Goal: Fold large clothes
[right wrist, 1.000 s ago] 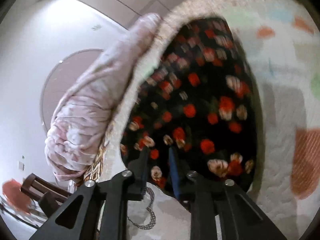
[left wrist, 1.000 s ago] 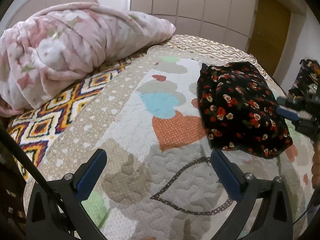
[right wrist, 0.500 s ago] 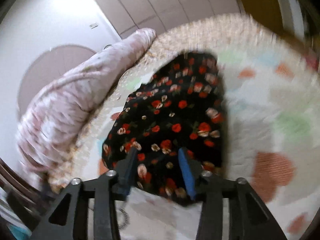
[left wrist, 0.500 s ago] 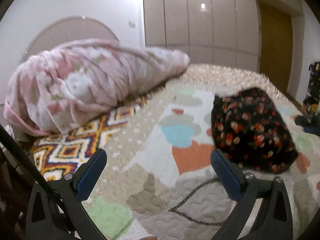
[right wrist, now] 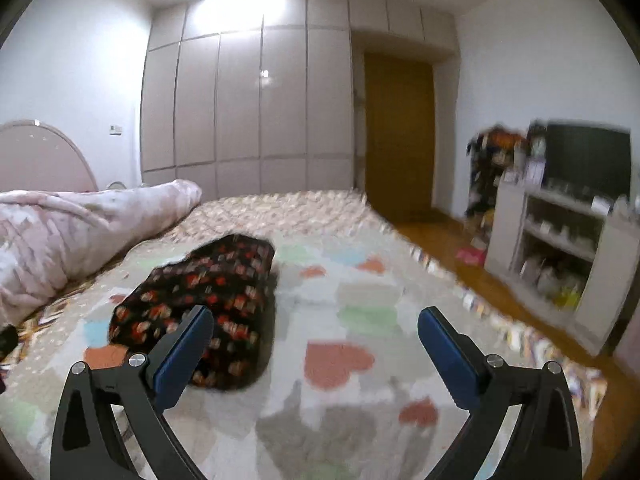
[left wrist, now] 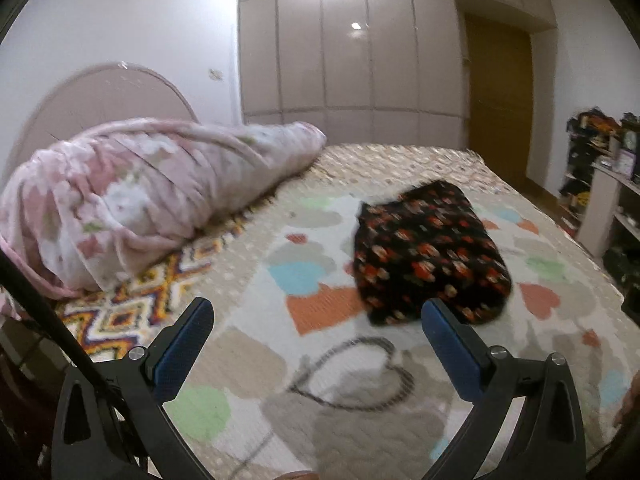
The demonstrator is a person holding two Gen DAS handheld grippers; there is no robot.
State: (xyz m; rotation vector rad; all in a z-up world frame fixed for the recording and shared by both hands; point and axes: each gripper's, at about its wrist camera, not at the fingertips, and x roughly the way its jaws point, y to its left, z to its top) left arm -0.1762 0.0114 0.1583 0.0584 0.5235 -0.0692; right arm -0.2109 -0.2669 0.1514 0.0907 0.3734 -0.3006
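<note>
**Folded floral garment on bed, both hand-held grippers clear of it**

Left hand-held gripper [left wrist: 316,316]: blue pads spread wide, nothing between them. Ahead of it and a little toward its right finger lies the folded garment [left wrist: 428,256], black with red and cream flowers, flat on the bed [left wrist: 256,364]. The quilted cover shows pastel hearts and cloud shapes plus a dark heart outline just beyond the pads. Off past the left finger, a bundled pink blanket [left wrist: 136,192] rests near the rounded headboard [left wrist: 100,96], on a patch of zigzag pattern.

Right hand-held gripper [right wrist: 316,316]: jaws opening, pads far apart, only bedcover between them. The garment [right wrist: 208,292] sits ahead and toward its left finger; that finger overlaps the near corner in view, contact cannot be told. To the right, beyond the bed edge, a white shelf unit [right wrist: 560,248] with a dark screen [right wrist: 584,160] on top. Straight ahead, a wardrobe wall [right wrist: 248,96] and a wooden door [right wrist: 400,136].

Writing: none legible; items on the shelves too blurred to read.
</note>
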